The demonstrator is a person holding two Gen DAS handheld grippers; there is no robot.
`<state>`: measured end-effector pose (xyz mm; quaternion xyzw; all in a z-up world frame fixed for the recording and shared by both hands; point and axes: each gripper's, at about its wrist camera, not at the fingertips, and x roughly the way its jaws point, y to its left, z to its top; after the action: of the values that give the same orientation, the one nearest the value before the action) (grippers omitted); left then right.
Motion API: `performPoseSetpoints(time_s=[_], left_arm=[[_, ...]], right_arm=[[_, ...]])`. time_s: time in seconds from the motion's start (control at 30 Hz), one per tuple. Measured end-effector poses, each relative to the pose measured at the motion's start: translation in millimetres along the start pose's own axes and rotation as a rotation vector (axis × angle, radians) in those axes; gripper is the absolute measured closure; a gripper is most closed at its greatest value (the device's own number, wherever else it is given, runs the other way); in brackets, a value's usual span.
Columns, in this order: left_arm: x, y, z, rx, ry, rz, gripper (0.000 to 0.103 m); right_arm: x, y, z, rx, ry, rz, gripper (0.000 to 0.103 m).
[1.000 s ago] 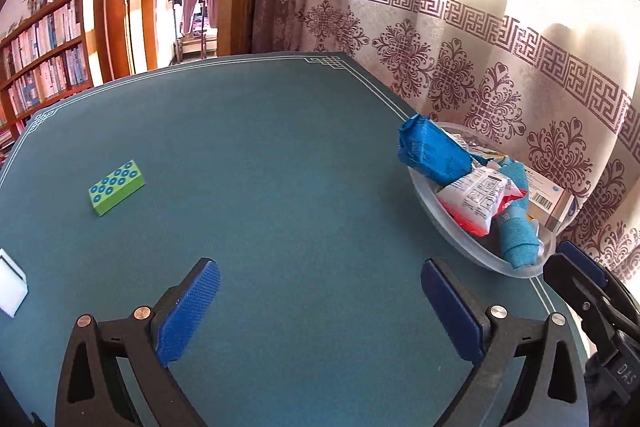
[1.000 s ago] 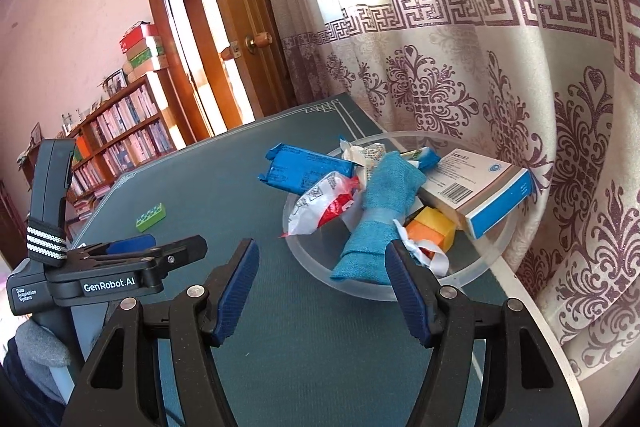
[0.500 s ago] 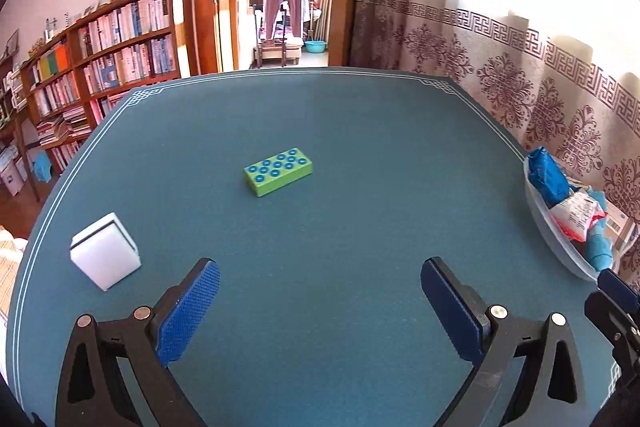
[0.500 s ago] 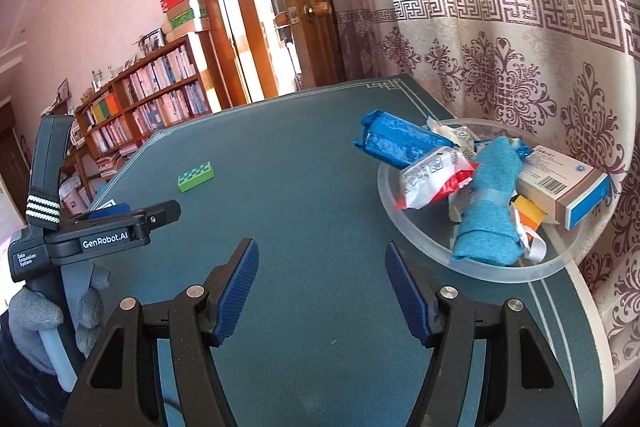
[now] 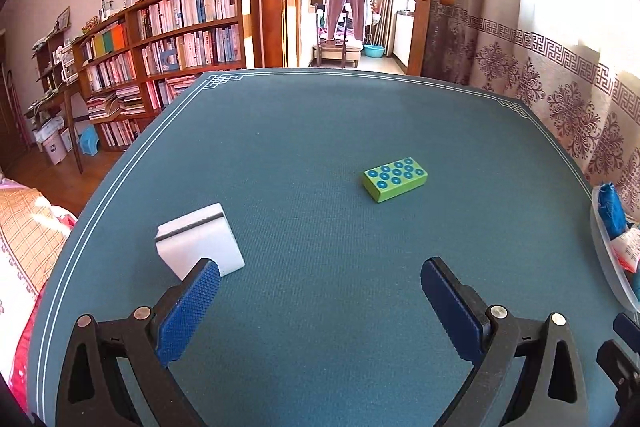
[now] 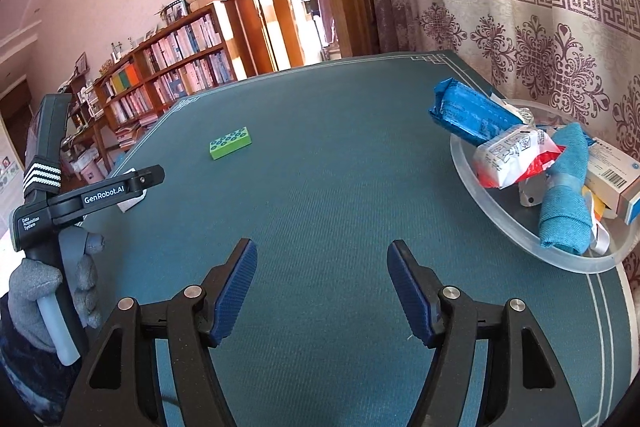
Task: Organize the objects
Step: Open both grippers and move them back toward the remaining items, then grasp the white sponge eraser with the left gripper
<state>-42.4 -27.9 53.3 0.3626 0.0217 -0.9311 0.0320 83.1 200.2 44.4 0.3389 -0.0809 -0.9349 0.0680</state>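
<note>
Left wrist view: left gripper (image 5: pixel 320 287) hangs over the teal counter (image 5: pixel 320 115), jaws wide apart, nothing between them. White block (image 5: pixel 199 239) with a dark slot along its top sits just beyond the left pad (image 5: pixel 188 311), near the counter's left edge. Green brick (image 5: pixel 395 179) with blue studs lies farther out, right of centre, well apart from the block. Both are loose on the counter, so they look like the leftovers to collect. Bowl (image 5: pixel 600 251) shows only as a sliver at the right edge, with a blue pack and a red-white packet inside. The aim toward the block suggests that is this gripper's pick. No readable writing here.

Right wrist view: right gripper (image 6: pixel 322 287) is empty, jaws about half apart and opening, bare counter between them. Clear bowl (image 6: pixel 480 187) sits at the right, near the curtain, piled with a blue pack (image 6: pixel 468 113), a white-red packet (image 6: pixel 508 157), a rolled blue cloth (image 6: pixel 566 199) and a box (image 6: pixel 612 179) with a barcode; the box print is too small to read. The pile suggests the bowl is the collection spot. Green brick (image 6: pixel 231 143) lies far left of centre. The left gripper's body (image 6: pixel 96 193) enters from the left, held by a grey-gloved hand (image 6: pixel 36 291); it reads "GenRobot.AI" and "Data Acquisition System". A white corner, likely the block, peeks out beneath it.
</note>
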Motion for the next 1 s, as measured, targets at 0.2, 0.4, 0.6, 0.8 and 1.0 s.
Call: performPoseSetpoints(time_s=[0.2, 0.4, 0.6, 0.8, 1.0], left_arm=[[6, 25, 3, -0.077, 0.000, 0.049, 0.000], [6, 56, 0, -0.165, -0.044, 0.200, 0.000], [18, 80, -4, -0.252, -0.001, 0.195, 0.000], [30, 83, -6, -0.273, 0.029, 0.172, 0.000], [34, 81, -6, -0.248, 0.013, 0.157, 0.012]], right_arm=[[15, 12, -1, -0.013, 0.040, 0.025, 0.031], [26, 22, -3, -0.035, 0.063, 0.046, 0.030], [34, 27, -2, -0.045, 0.077, 0.060, 0.030], [41, 31, -2, -0.055, 0.095, 0.070, 0.030], [49, 44, 0, -0.107, 0.113, 0.084, 0.030]])
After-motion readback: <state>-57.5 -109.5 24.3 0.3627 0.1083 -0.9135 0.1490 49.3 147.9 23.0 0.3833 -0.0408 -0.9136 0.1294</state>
